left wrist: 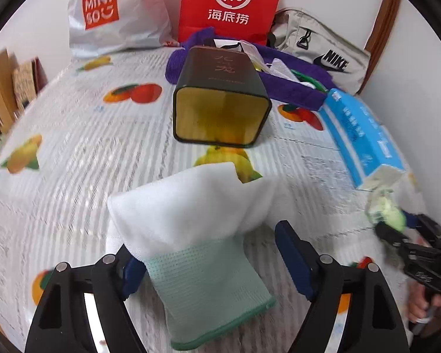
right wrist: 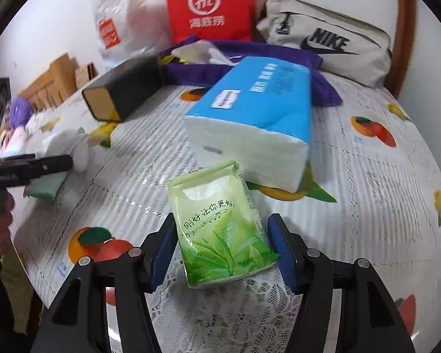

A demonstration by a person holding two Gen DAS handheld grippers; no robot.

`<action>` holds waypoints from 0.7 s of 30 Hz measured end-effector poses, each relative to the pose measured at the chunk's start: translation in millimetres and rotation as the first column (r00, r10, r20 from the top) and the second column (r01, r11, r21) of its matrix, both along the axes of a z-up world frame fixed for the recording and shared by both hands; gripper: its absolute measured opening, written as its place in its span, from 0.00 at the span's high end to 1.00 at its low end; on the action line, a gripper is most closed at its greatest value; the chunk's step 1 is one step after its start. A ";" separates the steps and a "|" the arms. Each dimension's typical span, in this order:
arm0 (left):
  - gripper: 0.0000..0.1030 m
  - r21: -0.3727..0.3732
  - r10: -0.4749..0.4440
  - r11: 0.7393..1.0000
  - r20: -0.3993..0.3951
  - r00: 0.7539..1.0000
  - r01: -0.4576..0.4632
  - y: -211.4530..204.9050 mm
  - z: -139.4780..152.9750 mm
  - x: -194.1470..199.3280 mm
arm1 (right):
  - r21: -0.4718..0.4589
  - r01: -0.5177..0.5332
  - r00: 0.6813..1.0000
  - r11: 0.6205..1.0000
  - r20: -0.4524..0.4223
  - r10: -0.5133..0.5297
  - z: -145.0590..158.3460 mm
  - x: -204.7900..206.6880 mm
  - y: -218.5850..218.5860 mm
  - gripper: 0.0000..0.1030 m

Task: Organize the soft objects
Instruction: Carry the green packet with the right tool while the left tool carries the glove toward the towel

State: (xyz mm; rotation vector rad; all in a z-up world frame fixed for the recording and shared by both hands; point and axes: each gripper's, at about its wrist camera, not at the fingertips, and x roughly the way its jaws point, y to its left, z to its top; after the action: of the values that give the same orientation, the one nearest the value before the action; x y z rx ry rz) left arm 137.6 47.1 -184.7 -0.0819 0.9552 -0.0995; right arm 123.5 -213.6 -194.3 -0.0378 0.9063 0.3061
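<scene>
**Both grippers wide around soft items, neither held**

At the lower centre of the left wrist view, the left gripper (left wrist: 211, 257) stands open, its blue pads clear of the white-and-green glove (left wrist: 191, 235) lying on the fruit-print bench (left wrist: 73, 153). Above it a dark tin (left wrist: 220, 100) lies tipped, mouth forward. In the right wrist view, the right gripper (right wrist: 220, 250) straddles the green tissue pack (right wrist: 220, 229) without pressing it, just below the blue tissue block (right wrist: 255, 111). Likely risks: the limp glove bunches or slides under closing pads, and the slick pack squirts out sideways.
</scene>
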 end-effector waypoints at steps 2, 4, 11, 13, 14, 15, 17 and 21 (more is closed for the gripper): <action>0.23 0.075 0.006 0.997 0.025 1.000 -0.008 -8.2 -2.8 2.1 | 0.007 0.019 1.000 1.000 0.014 -0.019 -0.8 -2.7 -0.5 0.41; 0.26 0.102 0.021 0.994 0.049 0.999 -0.026 -10.4 -4.1 3.0 | -0.005 0.030 0.999 1.000 0.027 -0.030 -1.9 -4.5 1.9 0.41; 0.74 0.081 -0.001 0.997 0.058 0.998 -0.004 -8.0 4.6 1.2 | 0.026 0.047 0.999 0.999 -0.010 -0.046 1.5 -5.9 -1.4 0.43; 0.75 0.026 0.005 1.000 0.046 0.999 -0.006 -2.1 7.0 0.4 | 0.052 0.051 0.998 0.997 -0.026 -0.049 4.0 -6.7 -4.6 0.44; 0.76 0.012 0.009 1.000 0.037 0.999 -0.010 0.0 8.3 0.4 | 0.062 0.055 0.998 0.997 -0.027 -0.053 6.8 -7.5 -5.9 0.44; 0.76 0.012 0.016 1.000 0.039 0.999 -0.016 2.2 12.0 0.0 | 0.073 0.050 0.999 0.996 -0.021 -0.049 10.5 -9.0 -6.6 0.44; 0.76 0.017 0.018 1.000 0.048 0.999 -0.019 2.7 17.1 -0.6 | 0.080 0.041 0.999 0.996 -0.006 -0.041 18.2 -11.3 -6.4 0.44; 0.76 -0.003 0.033 0.999 0.052 0.998 -0.033 6.0 31.5 -0.4 | 0.089 0.020 1.000 0.996 0.004 -0.020 32.8 -12.2 -4.0 0.44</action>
State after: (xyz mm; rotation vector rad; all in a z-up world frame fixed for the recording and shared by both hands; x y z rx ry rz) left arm 137.3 53.1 -153.1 -0.0969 0.9018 -0.0720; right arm 111.3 -217.7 -161.6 0.0531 0.8871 0.3272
